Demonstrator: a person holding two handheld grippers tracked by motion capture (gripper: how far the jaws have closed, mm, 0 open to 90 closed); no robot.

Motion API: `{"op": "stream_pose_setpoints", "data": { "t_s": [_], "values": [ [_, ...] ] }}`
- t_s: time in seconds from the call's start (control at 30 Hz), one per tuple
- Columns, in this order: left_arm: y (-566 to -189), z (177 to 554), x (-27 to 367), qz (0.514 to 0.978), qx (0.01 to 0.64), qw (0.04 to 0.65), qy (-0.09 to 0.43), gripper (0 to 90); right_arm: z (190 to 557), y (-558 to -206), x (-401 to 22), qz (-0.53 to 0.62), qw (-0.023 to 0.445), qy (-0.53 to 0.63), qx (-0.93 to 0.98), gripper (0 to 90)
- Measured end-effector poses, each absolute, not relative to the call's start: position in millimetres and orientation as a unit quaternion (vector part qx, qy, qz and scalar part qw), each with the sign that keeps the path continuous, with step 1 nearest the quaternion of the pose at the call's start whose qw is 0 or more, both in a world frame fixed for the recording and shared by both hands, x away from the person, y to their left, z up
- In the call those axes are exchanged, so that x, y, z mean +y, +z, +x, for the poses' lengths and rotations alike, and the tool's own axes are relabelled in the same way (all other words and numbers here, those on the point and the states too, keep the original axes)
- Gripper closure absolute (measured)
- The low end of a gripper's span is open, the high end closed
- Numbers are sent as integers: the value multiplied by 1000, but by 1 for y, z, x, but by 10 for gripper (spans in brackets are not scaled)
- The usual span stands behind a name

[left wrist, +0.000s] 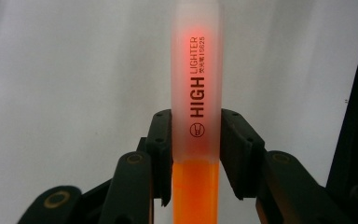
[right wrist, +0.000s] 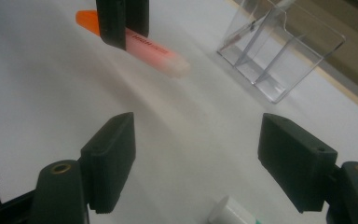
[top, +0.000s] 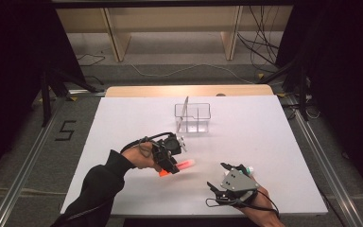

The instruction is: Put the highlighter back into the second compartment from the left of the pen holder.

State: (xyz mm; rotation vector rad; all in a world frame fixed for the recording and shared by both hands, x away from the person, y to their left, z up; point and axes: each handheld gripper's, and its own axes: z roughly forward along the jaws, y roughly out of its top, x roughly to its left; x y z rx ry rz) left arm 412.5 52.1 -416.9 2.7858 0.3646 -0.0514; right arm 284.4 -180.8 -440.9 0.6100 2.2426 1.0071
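An orange highlighter (top: 187,165) with a frosted cap is clamped in my left gripper (top: 170,165), held just above the white table at centre left. In the left gripper view the pads (left wrist: 161,149) press both sides of the highlighter (left wrist: 196,88) where the cap meets the orange barrel. My right gripper (top: 216,175) stands open near the front right, its jaws pointing toward the left one with nothing between them. In the right gripper view the jaws stand wide apart around bare table (right wrist: 196,158), with the held highlighter (right wrist: 156,55) beyond.
A clear divided organiser box (top: 192,117) stands at the middle back of the white table (top: 264,142), with a thin pen (top: 185,106) leaning in it. A small white and teal item (top: 250,169) lies beside the right gripper.
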Motion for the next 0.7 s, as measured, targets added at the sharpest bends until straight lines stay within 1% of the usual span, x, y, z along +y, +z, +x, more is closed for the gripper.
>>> {"op": "stream_pose_setpoints", "data": {
  "t_s": [0.3, 0.37, 0.43, 0.7],
  "values": [
    [-416, 404, 39, 977, 130, 165, -24, 659, 280, -445, -160, 174, 350, 339, 855, 283],
    [-417, 404, 36, 977, 130, 164, -32, 659, 279, -446, -156, 155, 363, 330, 858, 284],
    [-417, 403, 35, 977, 133, 162, -33, 659, 278, -447, -152, 138, 381, 316, 858, 284],
    [-414, 403, 32, 978, 137, 155, -36, 659, 277, -453, -139, 81, 427, 271, 859, 291]
  ]
}}
